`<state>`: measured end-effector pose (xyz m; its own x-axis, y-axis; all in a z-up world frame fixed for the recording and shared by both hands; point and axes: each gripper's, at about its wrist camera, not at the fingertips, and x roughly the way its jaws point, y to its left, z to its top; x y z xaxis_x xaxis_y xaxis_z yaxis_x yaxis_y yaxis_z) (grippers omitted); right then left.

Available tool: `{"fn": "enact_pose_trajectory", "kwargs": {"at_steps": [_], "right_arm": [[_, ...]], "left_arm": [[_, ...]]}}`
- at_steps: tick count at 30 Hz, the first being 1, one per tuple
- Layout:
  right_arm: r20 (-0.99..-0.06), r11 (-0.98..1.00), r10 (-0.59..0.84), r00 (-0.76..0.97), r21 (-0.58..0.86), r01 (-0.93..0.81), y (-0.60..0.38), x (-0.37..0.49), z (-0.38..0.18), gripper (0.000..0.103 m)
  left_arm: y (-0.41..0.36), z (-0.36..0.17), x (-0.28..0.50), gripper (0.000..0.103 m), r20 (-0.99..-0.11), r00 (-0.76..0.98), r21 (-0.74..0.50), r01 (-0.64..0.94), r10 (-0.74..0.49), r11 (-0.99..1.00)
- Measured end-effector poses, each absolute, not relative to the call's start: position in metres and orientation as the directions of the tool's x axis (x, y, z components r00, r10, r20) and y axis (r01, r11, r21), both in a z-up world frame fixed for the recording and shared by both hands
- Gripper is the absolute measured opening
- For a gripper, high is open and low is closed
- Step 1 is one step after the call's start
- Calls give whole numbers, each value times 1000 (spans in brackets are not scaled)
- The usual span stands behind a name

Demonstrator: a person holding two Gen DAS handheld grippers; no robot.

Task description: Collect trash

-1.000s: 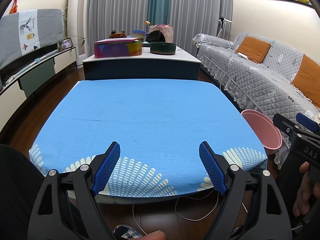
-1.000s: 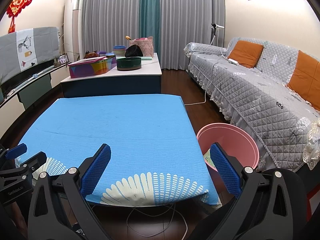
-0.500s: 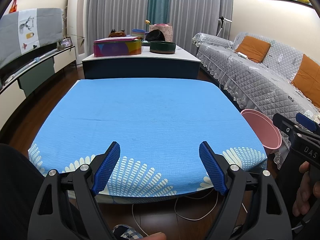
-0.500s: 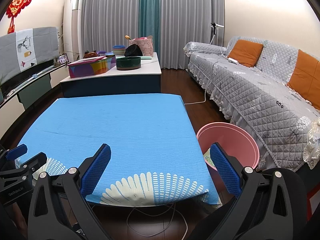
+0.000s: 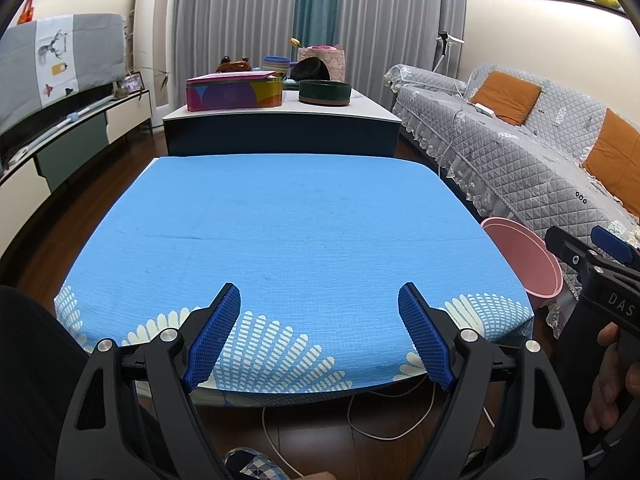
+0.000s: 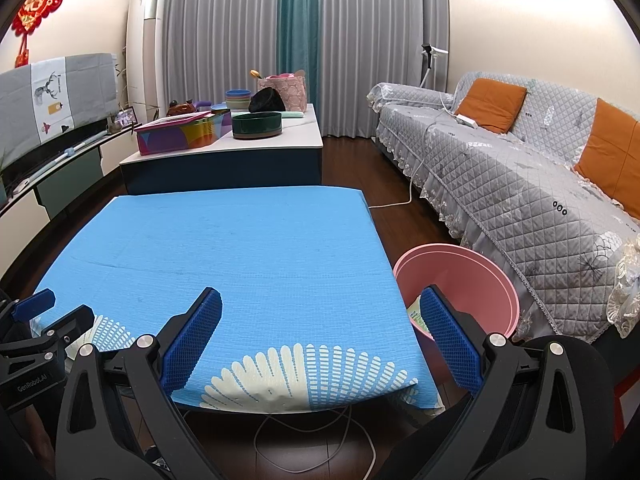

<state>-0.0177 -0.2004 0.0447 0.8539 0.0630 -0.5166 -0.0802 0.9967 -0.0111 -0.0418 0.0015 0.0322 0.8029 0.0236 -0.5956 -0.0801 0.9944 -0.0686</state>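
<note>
On the left, left gripper: hanging wide apart, gripping nothing.
Table: one, wearing a blue cloth.
Right gripper: gaping wide, carrying nothing.
Bin: one, pink, round, sitting beside the table's right edge, holding a scrap.

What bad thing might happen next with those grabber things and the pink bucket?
The pink bucket stands on the floor right beside the table's edge, so the right gripper might knock it over. White cables lie looped on the floor under the table and might trip someone's feet.
</note>
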Motion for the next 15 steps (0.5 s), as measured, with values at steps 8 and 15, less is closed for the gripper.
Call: {"fn": "enact_pose_trajectory", "kwargs": {"at_steps": [8,15], "right_arm": [[-517,997,63,854,-11,-81,-201,-17,45,98],[-517,997,63,853,-11,-80,-201,-17,46,98]], "left_arm": [[1,31,-42,79,-601,799,-68,-87,28,994],[1,30,-42,79,-608,793,-69,-94,32,993]]}}
